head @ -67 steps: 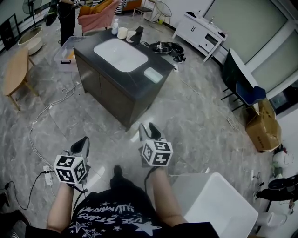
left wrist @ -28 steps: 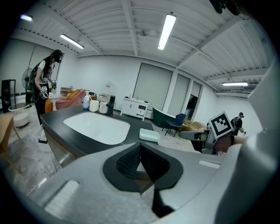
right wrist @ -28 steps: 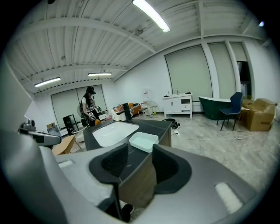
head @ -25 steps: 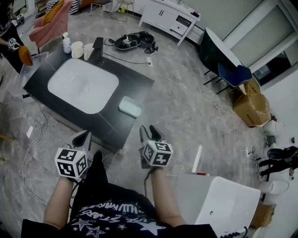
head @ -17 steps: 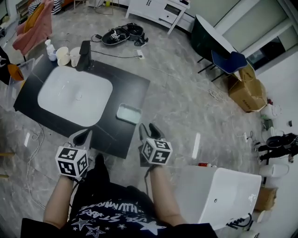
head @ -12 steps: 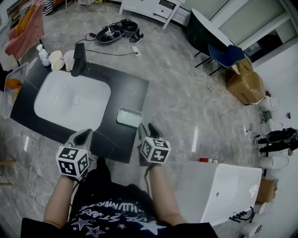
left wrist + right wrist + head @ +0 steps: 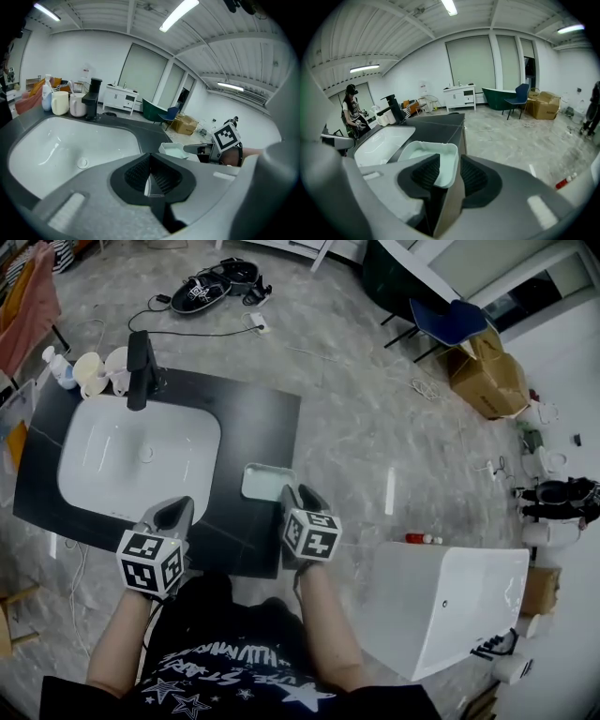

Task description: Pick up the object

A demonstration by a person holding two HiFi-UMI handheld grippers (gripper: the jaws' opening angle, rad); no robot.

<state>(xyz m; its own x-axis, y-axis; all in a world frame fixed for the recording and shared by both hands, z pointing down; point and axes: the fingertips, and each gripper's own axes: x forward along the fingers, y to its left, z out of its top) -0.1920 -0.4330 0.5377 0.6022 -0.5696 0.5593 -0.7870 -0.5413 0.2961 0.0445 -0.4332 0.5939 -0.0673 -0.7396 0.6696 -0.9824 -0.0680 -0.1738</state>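
A pale green rectangular tray (image 7: 263, 481) lies on the dark countertop (image 7: 253, 418) near its front right corner. My right gripper (image 7: 299, 493) reaches over the counter's front edge to the tray's near right end. In the right gripper view the tray (image 7: 426, 154) has its near corner between the two pads of the right gripper (image 7: 449, 163); the jaws are closing, with a sliver of gap beside the right pad. My left gripper (image 7: 174, 513) hovers over the counter's front edge below the white sink basin (image 7: 141, 465), pads together and empty. The left gripper view shows the tray (image 7: 174, 150) further right.
A black faucet (image 7: 138, 357), cups (image 7: 90, 371) and a bottle stand behind the basin. A white tub (image 7: 450, 601) lies on the floor at my right, a red can (image 7: 422, 539) beside it. Cardboard box (image 7: 487, 381) and chairs stand farther off. A person (image 7: 351, 115) stands beyond the counter.
I have come up to the counter from across the floor. The right gripper has moved forward until its jaws straddle the tray's near corner. The left gripper now hangs over the counter's front edge.
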